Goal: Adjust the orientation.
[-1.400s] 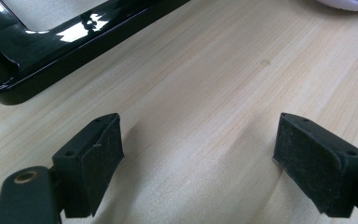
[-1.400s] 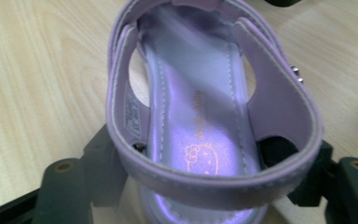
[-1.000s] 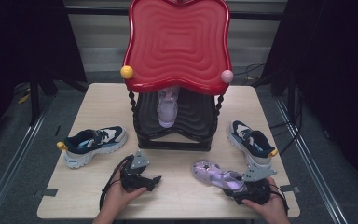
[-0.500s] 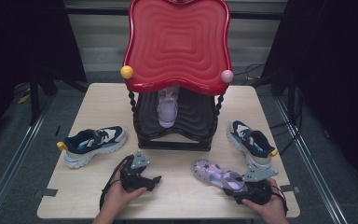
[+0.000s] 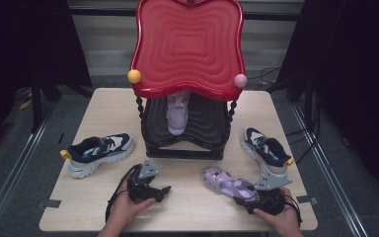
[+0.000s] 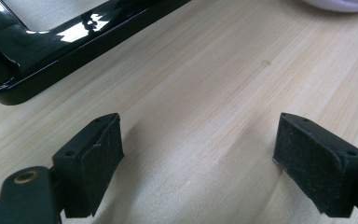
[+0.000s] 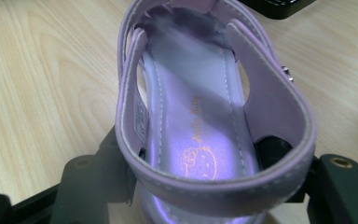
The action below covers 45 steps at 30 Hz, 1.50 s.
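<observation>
Nothing much has shifted vs the earlier frames: both hands sit where they were and no shoe has changed place. Right gripper has just been closing its fingers a little, w/ the heel of the purple sandal between them. In the right gripper view the fingers flank the sandal's heel strap, one each side; they look pressed on it, though the strap hides the contact, so prob. a grip rather than certain.

Left gripper rests low on the surface, fingers wide apart, nothing between them, just bare wood.

Progress, as I judge it: the job seems to be racking shoes. One sandal already sits on the rack's lower black shelf, under the red top. Its mate lies on the surface at about 5 o'clock from the rack, near the front edge, toe pointing to 10 o'clock. Left to do: lift it, carry it to the shelf, then likely the sneakers.

Count:
- purple sandals: 2 (1 racked, 1 on surface)
- sneakers: 2, one at 8 o'clock, one at 4 o'clock
- rack: 1
- grippers: 2
</observation>
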Tool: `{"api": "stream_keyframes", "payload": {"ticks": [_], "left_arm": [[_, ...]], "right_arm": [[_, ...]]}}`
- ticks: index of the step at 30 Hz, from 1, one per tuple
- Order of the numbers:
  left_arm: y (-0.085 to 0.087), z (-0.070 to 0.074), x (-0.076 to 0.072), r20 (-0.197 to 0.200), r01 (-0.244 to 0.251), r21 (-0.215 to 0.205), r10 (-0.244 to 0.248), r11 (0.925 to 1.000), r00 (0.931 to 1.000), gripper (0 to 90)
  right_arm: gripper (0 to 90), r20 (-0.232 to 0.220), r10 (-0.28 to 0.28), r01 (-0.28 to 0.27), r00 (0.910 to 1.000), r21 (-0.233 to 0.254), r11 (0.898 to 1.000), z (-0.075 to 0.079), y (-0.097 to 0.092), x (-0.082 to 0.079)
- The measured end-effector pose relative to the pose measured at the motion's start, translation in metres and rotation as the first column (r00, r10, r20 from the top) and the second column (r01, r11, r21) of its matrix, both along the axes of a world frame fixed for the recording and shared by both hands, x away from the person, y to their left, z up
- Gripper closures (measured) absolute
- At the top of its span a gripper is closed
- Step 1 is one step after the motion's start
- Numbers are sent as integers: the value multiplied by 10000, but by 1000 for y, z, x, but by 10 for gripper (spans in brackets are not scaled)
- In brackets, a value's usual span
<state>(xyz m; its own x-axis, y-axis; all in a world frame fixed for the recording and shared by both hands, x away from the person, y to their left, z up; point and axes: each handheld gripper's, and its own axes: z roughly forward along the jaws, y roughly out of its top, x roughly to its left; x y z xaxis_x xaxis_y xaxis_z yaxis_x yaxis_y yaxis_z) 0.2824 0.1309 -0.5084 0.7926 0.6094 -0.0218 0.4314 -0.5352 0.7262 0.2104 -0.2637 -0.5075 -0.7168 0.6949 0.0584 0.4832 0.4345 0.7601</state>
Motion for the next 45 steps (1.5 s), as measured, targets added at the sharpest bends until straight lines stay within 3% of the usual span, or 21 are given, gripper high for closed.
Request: {"api": "stream_keyframes", "payload": {"ticks": [5,12,15,16,18,19,23,34,37,45], "left_arm": [[0,0,0,-22,18,52,-18,10000,10000,149],[0,0,1,-21,22,27,-22,10000,10000,149],[0,0,0,-22,19,51,-19,10000,10000,149],[0,0,1,-20,26,22,-25,10000,10000,149],[0,0,0,-24,19,44,-19,10000,10000,149],[0,0,0,-24,19,44,-19,10000,10000,149],[0,0,1,9,20,48,-20,10000,10000,149],[0,0,1,-22,17,52,-17,10000,10000,149],[0,0,0,-27,14,45,-14,10000,10000,149],[0,0,1,-22,18,53,-18,10000,10000,149]], "right_arm": [[350,-197,260,-258,9995,106,9996,-1,2,4],[272,-14,628,-628,9980,66,9980,0,0,6],[261,-161,838,-837,9964,61,9965,-1,-2,10],[256,-134,985,-988,9950,-219,9949,-1,0,11],[272,-68,1043,-1045,9945,-285,9941,-1,1,11],[331,-12,950,-950,9955,-328,9949,-1,1,11],[371,88,904,-901,9959,-275,9956,-1,1,8],[375,6,238,-238,9997,-30,9997,1,2,1],[375,70,-138,136,9999,291,9995,7,-2,1],[374,386,-913,907,9951,171,9957,24,-3,-2]]}}
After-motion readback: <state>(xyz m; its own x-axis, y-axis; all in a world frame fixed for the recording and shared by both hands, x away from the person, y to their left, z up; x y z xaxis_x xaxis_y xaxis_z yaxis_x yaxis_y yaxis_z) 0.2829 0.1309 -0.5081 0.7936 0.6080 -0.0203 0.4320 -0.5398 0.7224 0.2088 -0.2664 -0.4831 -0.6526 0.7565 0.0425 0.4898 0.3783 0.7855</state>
